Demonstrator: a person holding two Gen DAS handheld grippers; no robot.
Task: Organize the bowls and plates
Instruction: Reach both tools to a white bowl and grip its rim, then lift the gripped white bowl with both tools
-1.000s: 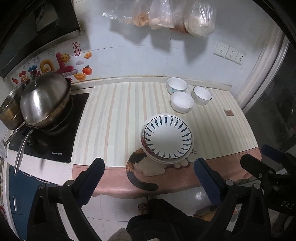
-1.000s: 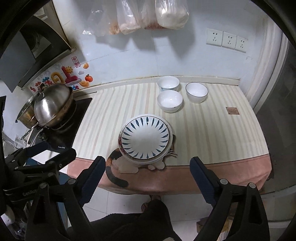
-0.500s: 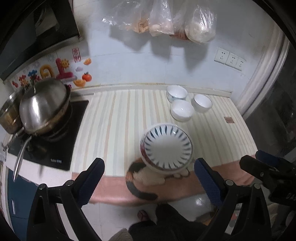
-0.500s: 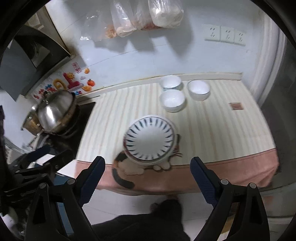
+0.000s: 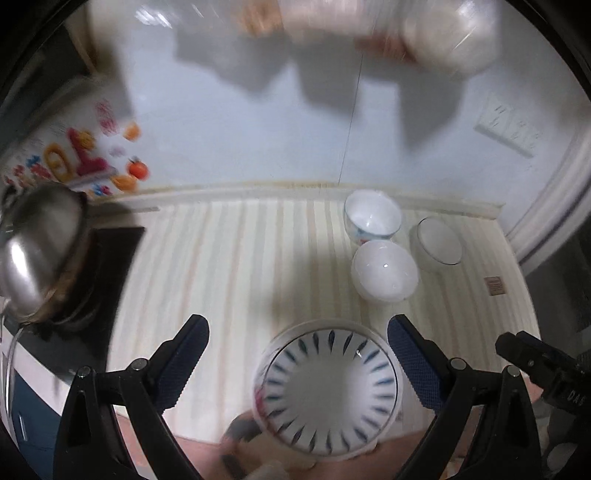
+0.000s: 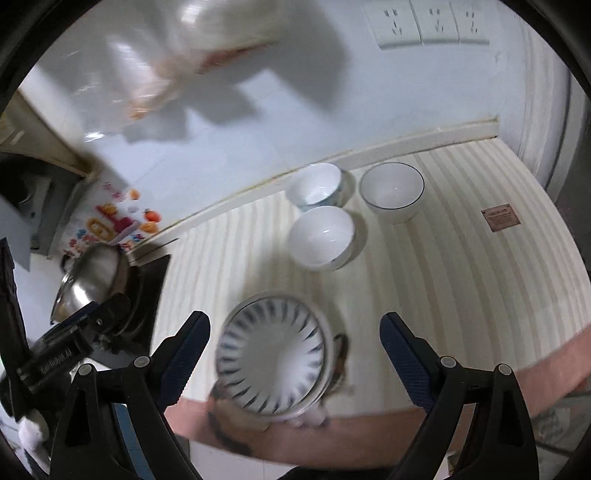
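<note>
A stack of white plates with blue dashes [image 5: 327, 389] [image 6: 273, 356] sits near the front edge of the striped counter [image 5: 236, 266], on a cat-shaped mat. Three white bowls stand behind it: a patterned one [image 5: 372, 218] [image 6: 316, 184] at the back, a plain one [image 5: 385, 271] [image 6: 320, 236] in front, a dark-rimmed one [image 5: 439, 244] [image 6: 392, 189] to the right. My left gripper [image 5: 297, 358] is open, its fingers either side of the plates and above them. My right gripper [image 6: 293, 354] is open too, hovering over the plates. Both views are blurred.
A steel wok with lid [image 5: 37, 251] [image 6: 90, 280] sits on a black hob [image 6: 147, 295] at the left. Plastic bags [image 5: 439, 33] hang on the wall, sockets [image 6: 428, 22] at the right. The other gripper shows at each view's edge.
Both grippers have moved forward and down toward the counter; the plates and bowls now look much larger and closer. Nothing has been taken hold of.
</note>
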